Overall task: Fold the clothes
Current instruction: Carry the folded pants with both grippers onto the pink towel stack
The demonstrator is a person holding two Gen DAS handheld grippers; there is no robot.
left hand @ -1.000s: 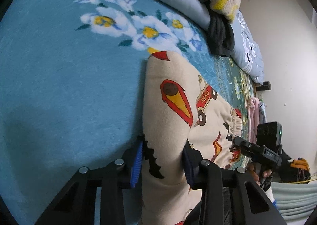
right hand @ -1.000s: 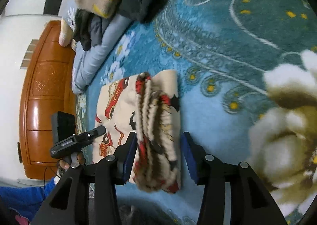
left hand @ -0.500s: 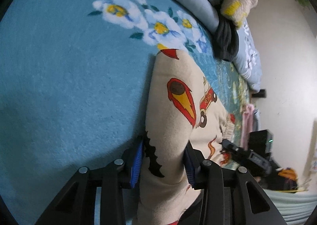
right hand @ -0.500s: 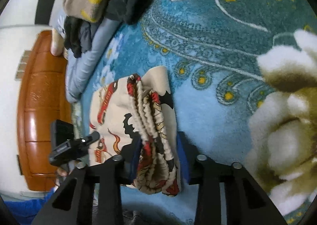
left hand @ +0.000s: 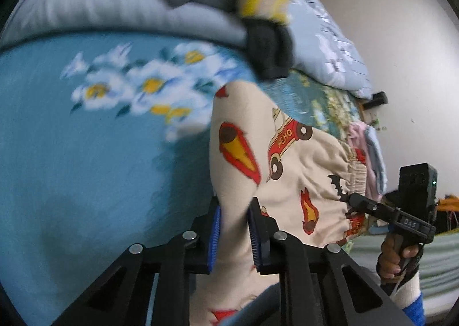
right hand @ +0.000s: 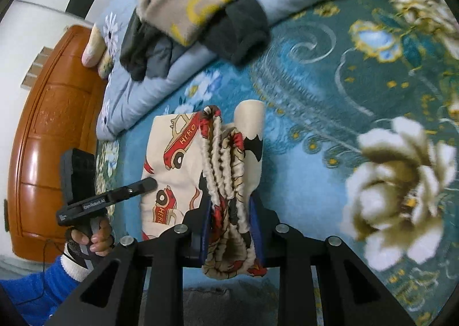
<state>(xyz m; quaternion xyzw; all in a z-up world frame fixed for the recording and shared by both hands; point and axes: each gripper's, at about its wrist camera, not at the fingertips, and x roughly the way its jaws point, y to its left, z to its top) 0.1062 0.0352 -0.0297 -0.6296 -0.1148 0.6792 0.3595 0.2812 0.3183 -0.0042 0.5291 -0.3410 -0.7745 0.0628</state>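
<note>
Both grippers pinch cream pants [left hand: 289,171], stretched lengthwise between them

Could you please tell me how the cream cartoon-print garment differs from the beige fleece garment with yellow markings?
The cream cartoon-print garment carries red cars, flames and black bats; the beige fleece garment with yellow markings shows only yellow shapes. The cream one lies folded on the blue floral blanket, clamped in both claws; the beige one sits crumpled and untouched on the pale blue quilt. Both are soft, light-coloured clothes.

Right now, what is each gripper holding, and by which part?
Both hold the cream printed pants. The left gripper pinches a plain fabric fold at one end; the right gripper clamps the bunched elastic waistband.
</note>
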